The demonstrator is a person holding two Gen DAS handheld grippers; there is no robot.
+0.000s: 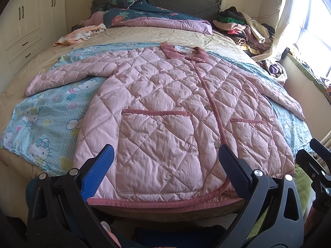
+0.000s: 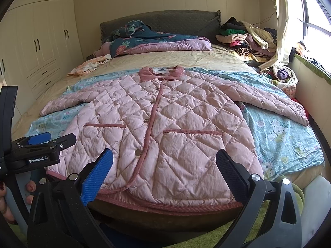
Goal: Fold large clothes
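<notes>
Lying flat, front up: pink quilted jacket on cartoon sheet, hem at near bed edge. Left gripper fingers spread wide over hem, empty.
Right wrist view: right gripper fingers likewise apart, empty, above hem.

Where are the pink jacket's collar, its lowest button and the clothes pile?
collar [image 1: 201, 54], left wrist view, right flap.
lowest button [image 2: 137, 152], right wrist view, button face.
clothes pile [image 2: 246, 36], right wrist view, pile middle.

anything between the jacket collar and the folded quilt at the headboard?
Only bare beige sheet between the collar and the quilt; both wrist views show it.
</notes>
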